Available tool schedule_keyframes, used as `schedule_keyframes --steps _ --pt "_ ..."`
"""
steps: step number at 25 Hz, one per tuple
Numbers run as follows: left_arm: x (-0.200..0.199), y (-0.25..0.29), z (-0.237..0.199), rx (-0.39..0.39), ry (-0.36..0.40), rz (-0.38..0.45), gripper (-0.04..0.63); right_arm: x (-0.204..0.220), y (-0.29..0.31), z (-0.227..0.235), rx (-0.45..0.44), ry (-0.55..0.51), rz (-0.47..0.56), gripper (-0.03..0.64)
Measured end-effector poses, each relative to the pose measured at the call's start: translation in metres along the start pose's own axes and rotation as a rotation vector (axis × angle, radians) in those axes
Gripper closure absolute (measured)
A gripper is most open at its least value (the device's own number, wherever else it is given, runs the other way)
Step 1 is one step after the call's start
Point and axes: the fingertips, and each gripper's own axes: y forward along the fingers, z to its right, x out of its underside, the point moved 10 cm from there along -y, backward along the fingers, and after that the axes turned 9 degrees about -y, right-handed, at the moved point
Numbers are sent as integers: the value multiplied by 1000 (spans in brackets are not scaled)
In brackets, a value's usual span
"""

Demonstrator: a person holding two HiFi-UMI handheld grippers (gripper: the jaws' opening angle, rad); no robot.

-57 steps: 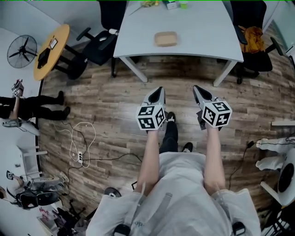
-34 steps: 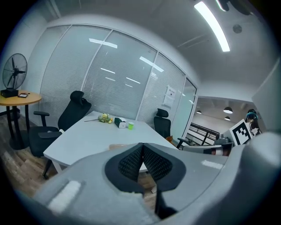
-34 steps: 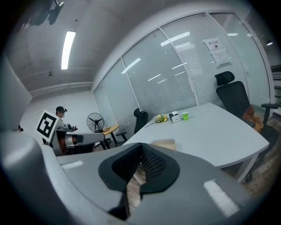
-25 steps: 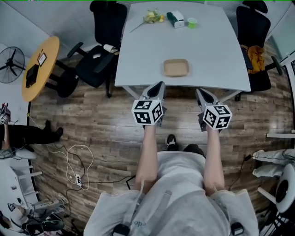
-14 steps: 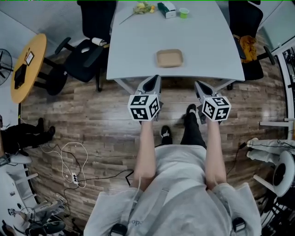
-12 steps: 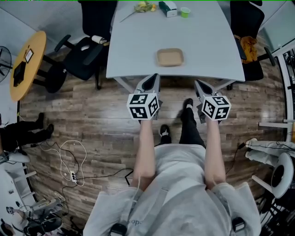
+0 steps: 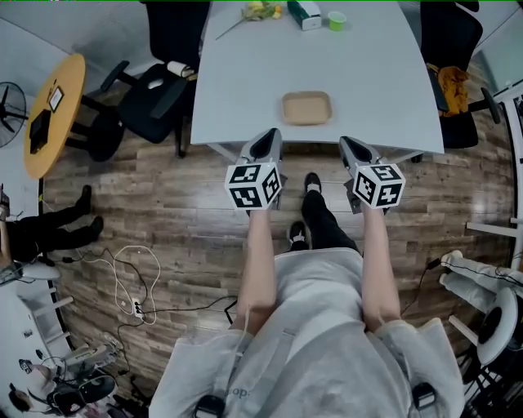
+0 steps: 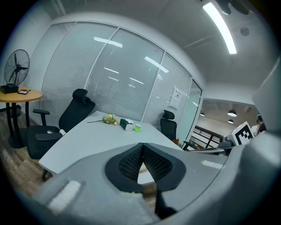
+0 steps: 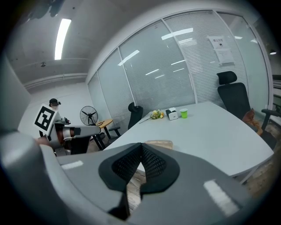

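Note:
A person walks up to a white table [image 7: 368,82] with a gripper in each hand. The left gripper [image 7: 267,140] and the right gripper [image 7: 350,147] are both shut and empty, their tips just short of the table's near edge. A tan shallow tray [image 7: 306,108] lies on the table a little beyond and between them; it shows past the right gripper's jaws as well [image 9: 159,143]. At the table's far end lie a bunch of flowers [image 7: 260,11], a green and white box [image 7: 306,11] and a green cup [image 7: 336,20]; the same flowers [image 8: 108,118] and cup [image 8: 138,128] appear in the left gripper view.
Black office chairs stand at the table's left [image 7: 151,90] and right [image 7: 451,65]. A round yellow side table [image 7: 51,106] and a fan [image 7: 15,102] are at far left. A white cable [image 7: 131,269] lies on the wood floor. Another person's legs [image 7: 53,229] reach in from the left.
The person has stepped closer to the table. Both grippers now reach its near edge, and stay shut.

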Motion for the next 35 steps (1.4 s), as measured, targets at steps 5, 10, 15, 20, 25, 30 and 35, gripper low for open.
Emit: schedule_keyframes --steps 5,10,15,20,25,30,35 --pt "-7 36 -11 -49 30 -33 592 -6 31 17 -17 -2 -31 614" --pt "-10 78 -17 -91 25 -60 592 -15 52 49 4 15 -52 614" --pt "-10 114 -28 -125 1 -101 591 -17 80 74 4 31 -79 614" --pt "-4 138 -44 -164 -22 -142 592 -9 106 87 -12 57 -123 614" --pt "6 157 -52 -186 -26 -202 591 -2 125 104 -31 97 -144 614" --pt "15 174 -59 -189 10 -260 591 4 144 107 -82 92 -179 613" --pt "19 188 -62 -187 12 -291 554 9 156 111 -107 70 -217 573"
